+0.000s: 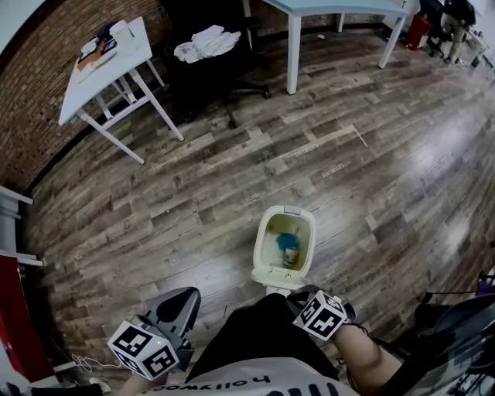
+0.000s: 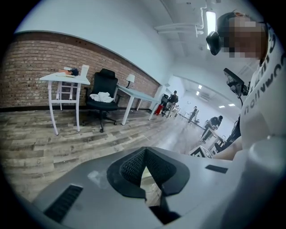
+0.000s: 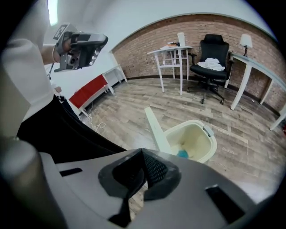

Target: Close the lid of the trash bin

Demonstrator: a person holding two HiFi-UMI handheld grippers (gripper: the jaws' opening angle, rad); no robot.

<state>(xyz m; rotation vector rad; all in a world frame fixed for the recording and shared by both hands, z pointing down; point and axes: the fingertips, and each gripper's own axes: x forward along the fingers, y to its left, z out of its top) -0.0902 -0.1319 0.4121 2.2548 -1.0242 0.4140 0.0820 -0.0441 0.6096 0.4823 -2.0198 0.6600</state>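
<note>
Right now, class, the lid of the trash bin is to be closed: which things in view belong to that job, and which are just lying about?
Job in hand: trash bin; its lid, standing open; right gripper near it, jaws together.

Just lying about: black office chair with a white cloth on it; small white table; large white table; blue rubbish inside the bin.

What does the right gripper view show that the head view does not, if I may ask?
Only the right gripper view shows the right gripper's jaws, shut on nothing, and the lid side-on, standing upright. Only the head view shows that gripper's marker cube and the trash bin's opening from above. Both show the open bin, the blue item inside it, and the black chair.
</note>
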